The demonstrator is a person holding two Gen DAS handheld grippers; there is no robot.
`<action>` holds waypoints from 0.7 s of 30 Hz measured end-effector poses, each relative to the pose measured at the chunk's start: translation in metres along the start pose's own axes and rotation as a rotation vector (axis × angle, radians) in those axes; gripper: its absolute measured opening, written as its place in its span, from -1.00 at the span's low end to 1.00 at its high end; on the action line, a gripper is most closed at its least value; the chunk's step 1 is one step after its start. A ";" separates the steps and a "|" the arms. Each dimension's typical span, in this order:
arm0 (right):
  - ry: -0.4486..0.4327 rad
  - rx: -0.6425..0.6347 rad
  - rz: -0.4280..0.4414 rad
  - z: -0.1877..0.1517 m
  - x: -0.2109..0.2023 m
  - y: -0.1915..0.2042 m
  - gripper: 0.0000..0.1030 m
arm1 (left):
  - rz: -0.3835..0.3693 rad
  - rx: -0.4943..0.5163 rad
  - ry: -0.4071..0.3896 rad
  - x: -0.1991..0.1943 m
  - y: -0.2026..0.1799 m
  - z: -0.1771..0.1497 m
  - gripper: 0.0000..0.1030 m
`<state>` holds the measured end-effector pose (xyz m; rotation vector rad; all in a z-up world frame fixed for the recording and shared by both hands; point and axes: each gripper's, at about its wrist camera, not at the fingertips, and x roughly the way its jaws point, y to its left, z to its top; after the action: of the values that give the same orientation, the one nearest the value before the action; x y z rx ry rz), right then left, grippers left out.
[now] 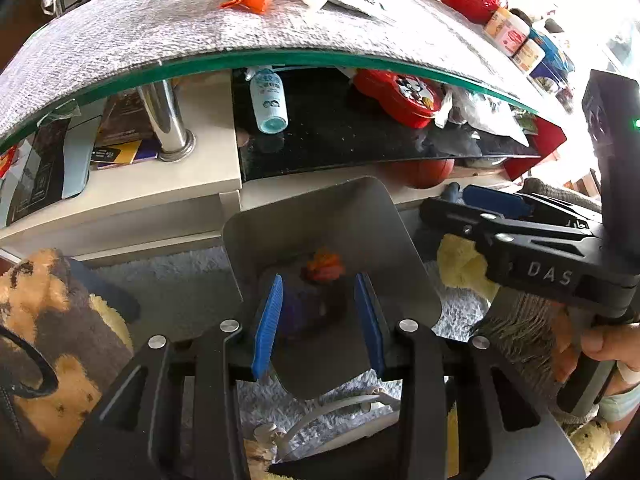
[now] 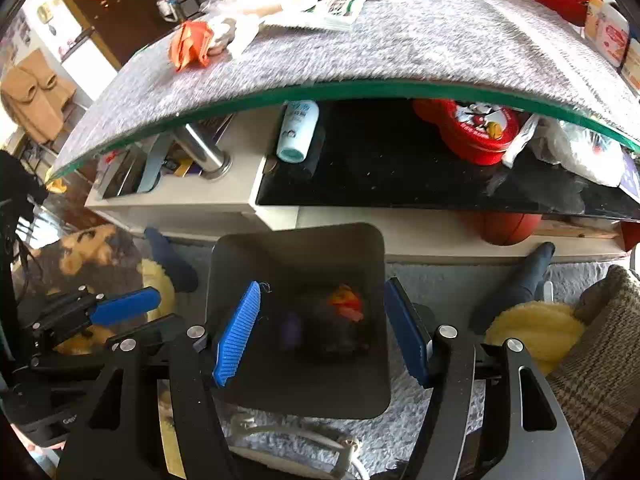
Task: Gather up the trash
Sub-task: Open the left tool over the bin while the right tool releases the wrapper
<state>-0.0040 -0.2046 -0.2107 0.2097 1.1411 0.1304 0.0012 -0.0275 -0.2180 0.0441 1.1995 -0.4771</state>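
Bin [image 2: 298, 240]: on the rug [image 2: 432, 280], just before the desk [image 2: 360, 40]; both grippers poised over its mouth.
Bin contents: orange scrap [image 2: 346, 300] and a purple blur at the bottom; judged as trash already dropped in.
Left gripper [image 1: 318, 322]: fingers spread, nothing between the pads; bin interior visible through the gap.
Right gripper [image 2: 322, 330]: fingers spread wider, likewise empty.
Trash left: orange wrapper [image 2: 190, 44], white crumpled paper [image 2: 240, 30] and leaflets [image 2: 332, 10] lying on the grey mat of the desk.
Not judged trash: bottle [image 2: 298, 130] and red tin [image 2: 474, 130] on the shelf below; cannot tell for certain.
Progress: partly done; several pieces still to fetch from the desk.
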 end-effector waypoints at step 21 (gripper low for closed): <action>-0.223 0.003 -0.036 0.105 -0.039 -0.013 0.25 | 0.083 0.021 -0.205 -0.054 0.021 0.098 -0.28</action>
<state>0.0754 -0.2354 -0.1371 0.2010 0.9226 0.0710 0.0805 -0.0182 -0.1370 0.0616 0.9881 -0.4111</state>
